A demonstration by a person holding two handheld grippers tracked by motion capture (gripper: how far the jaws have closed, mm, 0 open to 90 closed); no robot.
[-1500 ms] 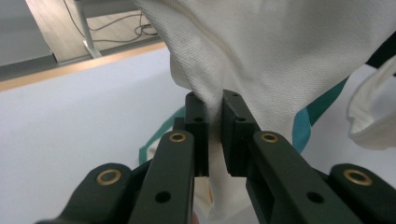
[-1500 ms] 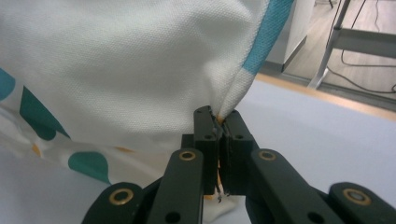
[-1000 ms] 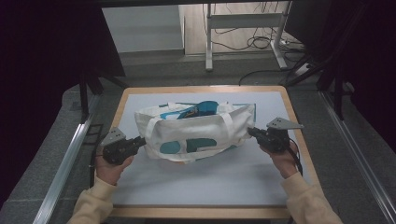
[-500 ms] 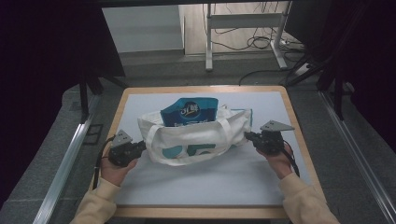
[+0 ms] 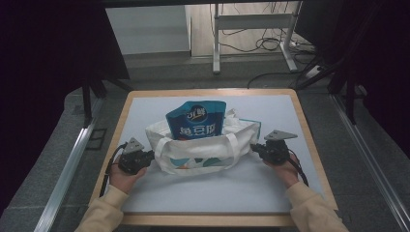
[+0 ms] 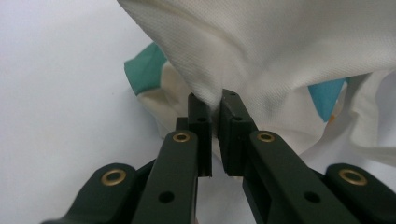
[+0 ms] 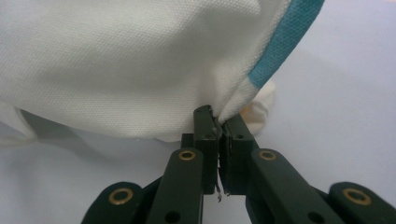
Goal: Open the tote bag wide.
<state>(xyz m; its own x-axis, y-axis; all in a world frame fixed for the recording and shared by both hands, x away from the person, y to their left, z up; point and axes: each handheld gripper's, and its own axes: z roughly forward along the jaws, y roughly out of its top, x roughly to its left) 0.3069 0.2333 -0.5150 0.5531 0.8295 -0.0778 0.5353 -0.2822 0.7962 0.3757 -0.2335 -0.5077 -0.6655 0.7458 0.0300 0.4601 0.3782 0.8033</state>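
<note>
Tote bag (image 5: 200, 147) sits mid-counter (image 5: 203, 193), a blue pouch (image 5: 196, 121) standing upright in its mouth. Left gripper (image 5: 147, 157) is clenched on the bag's left edge, right gripper (image 5: 256, 149) on its right edge

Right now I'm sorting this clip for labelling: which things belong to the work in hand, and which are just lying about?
In the work:
white tote bag, pinched at both ends
blue snack pouch, standing in the bag
left gripper, jaws shut on the bag's cloth
right gripper, the same

Lying about:
white table frame behind
floor cables
</note>
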